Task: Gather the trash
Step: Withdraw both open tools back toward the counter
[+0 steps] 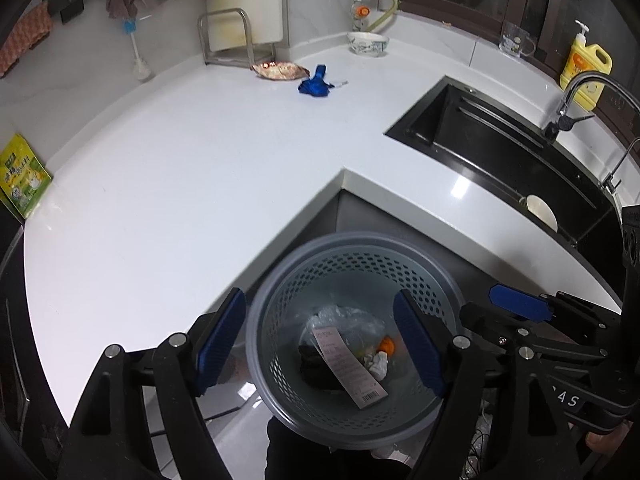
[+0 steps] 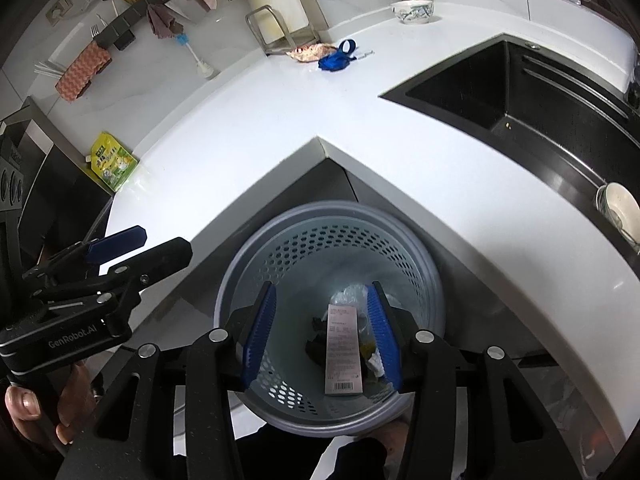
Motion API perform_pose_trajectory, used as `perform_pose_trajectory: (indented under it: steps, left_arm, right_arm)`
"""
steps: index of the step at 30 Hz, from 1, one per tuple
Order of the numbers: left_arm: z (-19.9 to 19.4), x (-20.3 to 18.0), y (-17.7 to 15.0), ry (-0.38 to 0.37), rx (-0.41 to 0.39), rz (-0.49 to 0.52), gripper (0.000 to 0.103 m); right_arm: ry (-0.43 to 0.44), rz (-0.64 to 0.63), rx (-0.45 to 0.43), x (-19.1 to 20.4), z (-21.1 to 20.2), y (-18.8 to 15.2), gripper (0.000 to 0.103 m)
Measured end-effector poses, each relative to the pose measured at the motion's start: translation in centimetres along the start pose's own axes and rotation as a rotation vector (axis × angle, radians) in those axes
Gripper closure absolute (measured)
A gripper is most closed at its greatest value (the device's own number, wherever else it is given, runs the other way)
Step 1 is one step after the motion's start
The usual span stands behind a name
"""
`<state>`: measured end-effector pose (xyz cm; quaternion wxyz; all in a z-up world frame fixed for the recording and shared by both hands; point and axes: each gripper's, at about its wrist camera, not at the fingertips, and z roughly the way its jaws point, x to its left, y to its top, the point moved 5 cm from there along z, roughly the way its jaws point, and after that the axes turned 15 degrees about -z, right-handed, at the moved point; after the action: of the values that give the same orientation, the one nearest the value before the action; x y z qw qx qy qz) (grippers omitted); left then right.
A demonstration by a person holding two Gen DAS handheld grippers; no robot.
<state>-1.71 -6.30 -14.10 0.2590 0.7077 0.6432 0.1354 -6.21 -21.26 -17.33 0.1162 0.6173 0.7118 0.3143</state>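
Both the left gripper (image 1: 320,344) and right gripper (image 2: 322,334) hang spread apart, empty, over the perforated grey wastebasket (image 2: 244,280) holding a receipt (image 2: 343,350), crumpled plastic (image 1: 348,320) and orange scrap (image 1: 387,345). A snack wrapper (image 1: 280,71) and blue bag (image 1: 316,85) lie on the countertop (image 1: 180,160).

The bin (image 1: 352,340) stands on the floor in the inner corner of the L-shaped tabletop (image 1: 180,168). In it lie a receipt (image 1: 348,364), a plastic bag (image 1: 344,316) and crumpled paper (image 1: 378,364). Far back on the tabletop a wrapper (image 1: 280,70) lies just left of a cloth (image 1: 316,84), with a bowl (image 1: 368,43) behind them. The sink (image 1: 500,140) is to the right.
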Motion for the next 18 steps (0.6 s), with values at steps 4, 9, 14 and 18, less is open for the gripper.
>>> perform_pose_trajectory:
  steps: [4,9,14,18]
  left_arm:
    - [-0.6,0.4,1.3,0.009,-0.022,0.009,0.028]
    - [-0.8,1.2,3.7,0.009,-0.045,0.01,0.023]
    - [-0.7,2.1,6.4,0.007,-0.067,0.021,0.022]
    - [0.1,3.0,9.0,0.003,-0.076,0.036,0.021]
  right_arm:
    - [-0.001,0.006,-0.024,0.0,-0.2,1.3,0.054]
    - [-0.011,0.016,-0.05,0.1,0.0,3.1,0.053]
    - [-0.029,0.024,-0.081,0.3,0.5,5.7,0.049]
    - [-0.043,0.041,-0.084,0.1,1.7,7.8,0.048]
